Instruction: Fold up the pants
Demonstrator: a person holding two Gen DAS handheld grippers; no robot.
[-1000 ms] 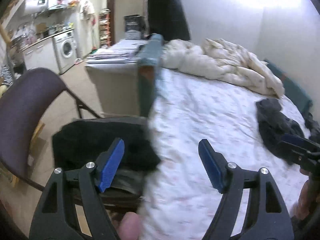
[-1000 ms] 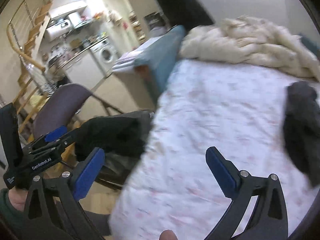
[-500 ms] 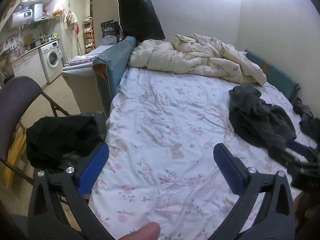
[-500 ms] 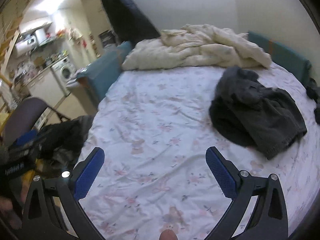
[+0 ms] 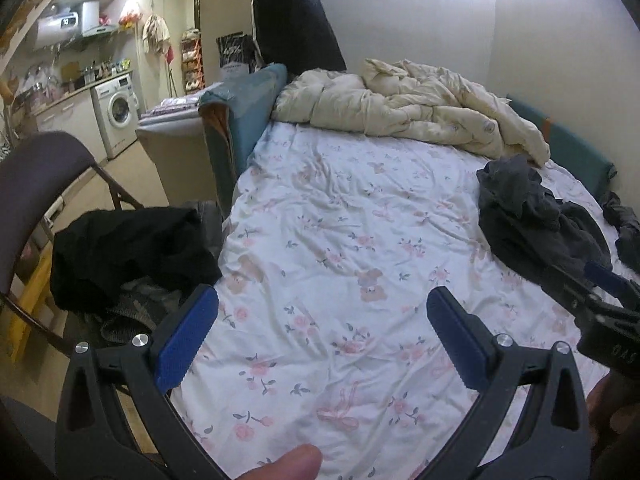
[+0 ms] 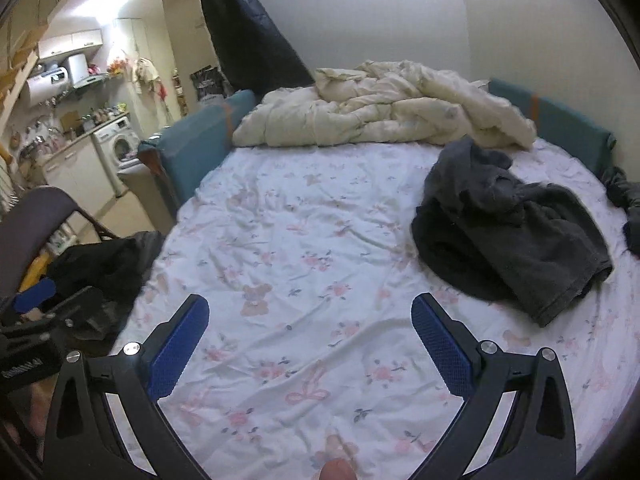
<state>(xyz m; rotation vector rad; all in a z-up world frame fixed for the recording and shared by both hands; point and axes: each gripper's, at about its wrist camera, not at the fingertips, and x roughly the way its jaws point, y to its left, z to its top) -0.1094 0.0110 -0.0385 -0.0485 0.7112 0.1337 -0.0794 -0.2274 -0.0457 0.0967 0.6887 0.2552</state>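
Note:
Dark grey pants (image 5: 532, 224) lie crumpled on the right side of the bed (image 5: 340, 240), on a floral sheet; they also show in the right wrist view (image 6: 508, 228). My left gripper (image 5: 322, 334) is open and empty above the near part of the sheet, well left of the pants. My right gripper (image 6: 310, 338) is open and empty over the near sheet, with the pants ahead to its right. The right gripper also shows at the right edge of the left wrist view (image 5: 600, 300).
A cream duvet (image 5: 412, 108) is bunched at the bed's far end. A chair (image 5: 36, 184) at the left bedside holds a heap of black clothes (image 5: 128, 248). More dark cloth (image 6: 628, 208) lies at the bed's right edge. A kitchen with a washing machine (image 5: 118, 108) lies beyond.
Both grippers have swung right, from the chair with the black clothes toward the bed. The sheet and the grey pants now fill both views. Both stay open.

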